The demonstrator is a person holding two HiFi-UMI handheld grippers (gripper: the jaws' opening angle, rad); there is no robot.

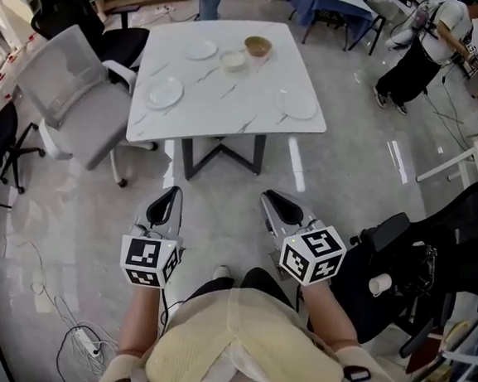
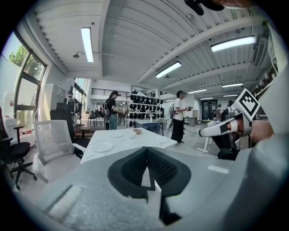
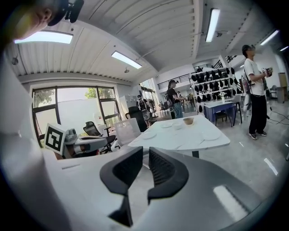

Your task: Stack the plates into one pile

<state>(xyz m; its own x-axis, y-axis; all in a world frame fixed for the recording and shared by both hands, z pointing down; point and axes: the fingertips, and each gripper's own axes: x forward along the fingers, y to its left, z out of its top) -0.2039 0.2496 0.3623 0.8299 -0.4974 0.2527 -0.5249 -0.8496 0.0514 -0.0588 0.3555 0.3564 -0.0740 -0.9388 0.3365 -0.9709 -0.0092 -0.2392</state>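
White marble table [image 1: 229, 110] stood well ahead, three plates [image 1: 164, 94] spread apart on it. Left gripper [image 1: 165, 204] sat pressed together, right gripper [image 1: 279, 204] barely parted, both empty; I judged both should open wide before reaching a rim.

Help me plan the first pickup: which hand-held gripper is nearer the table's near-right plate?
Right. The right hand-held gripper is nearly in line with the plate; the left hand-held gripper is farther left.
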